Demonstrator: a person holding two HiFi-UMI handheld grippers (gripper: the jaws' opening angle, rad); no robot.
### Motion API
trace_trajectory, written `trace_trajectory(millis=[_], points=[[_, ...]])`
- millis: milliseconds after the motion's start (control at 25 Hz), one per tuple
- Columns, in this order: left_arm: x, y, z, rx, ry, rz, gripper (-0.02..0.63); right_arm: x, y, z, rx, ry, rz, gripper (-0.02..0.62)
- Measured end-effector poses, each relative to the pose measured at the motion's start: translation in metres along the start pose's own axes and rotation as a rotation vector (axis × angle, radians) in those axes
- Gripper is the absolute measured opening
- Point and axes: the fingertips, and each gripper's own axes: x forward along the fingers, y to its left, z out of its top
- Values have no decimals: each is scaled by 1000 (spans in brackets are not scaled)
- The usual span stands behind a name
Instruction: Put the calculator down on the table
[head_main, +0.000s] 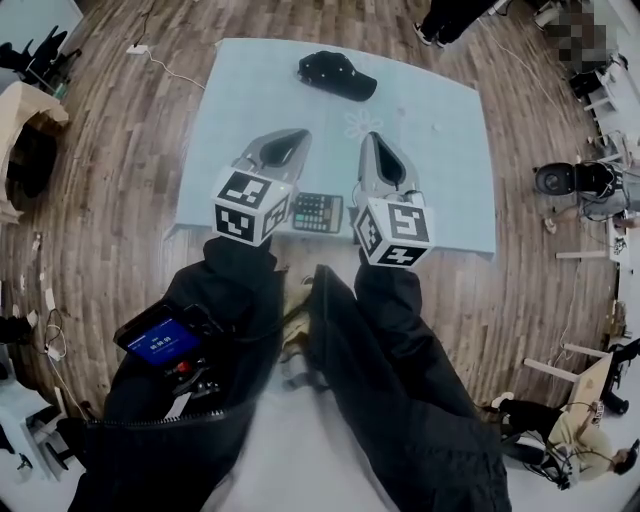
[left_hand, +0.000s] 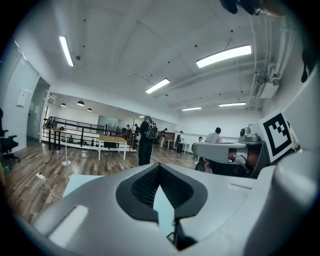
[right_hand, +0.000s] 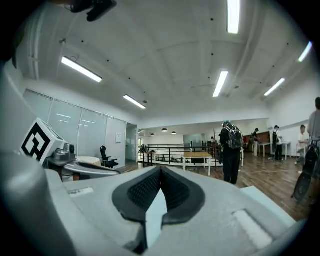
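Observation:
The calculator (head_main: 318, 212) lies flat on the pale blue table (head_main: 440, 150), close to its near edge, and nothing touches it. My left gripper (head_main: 293, 136) is raised above the table just left of the calculator. My right gripper (head_main: 371, 138) is raised just right of it. Both point away from me, out over the table. In the left gripper view the left gripper (left_hand: 160, 167) has its dark pads meeting at the tip with nothing between them. The right gripper (right_hand: 161, 171) looks the same in its own view, shut and empty, facing across the room.
A black cap (head_main: 337, 75) lies at the table's far side. A person with a backpack (left_hand: 146, 140) stands on the wooden floor beyond the table. Tables and railings line the far room (right_hand: 197, 156). A device with a lit screen (head_main: 160, 340) hangs at my chest.

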Motion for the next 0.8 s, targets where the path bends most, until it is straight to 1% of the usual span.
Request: trace_trajectory(millis=[200,280,400,560,800], points=[[-3,3,38,29,-77,-19,-2,8,17,34,-68,-68,0,-8],[-2,8,49,40,-94,-22,-1,16,22,42,-69,-82,7,-8],[-3,5,63,62,-118,-26,-2,17,26,49,-80,-95,11,-8],[-6,-1,72,101,-138,-24,-1,14,29,56,-92,-114,7,-8],[-7,-5,75,119,-143,-21,-1,10,30,63,-97,-131,-4,-9]])
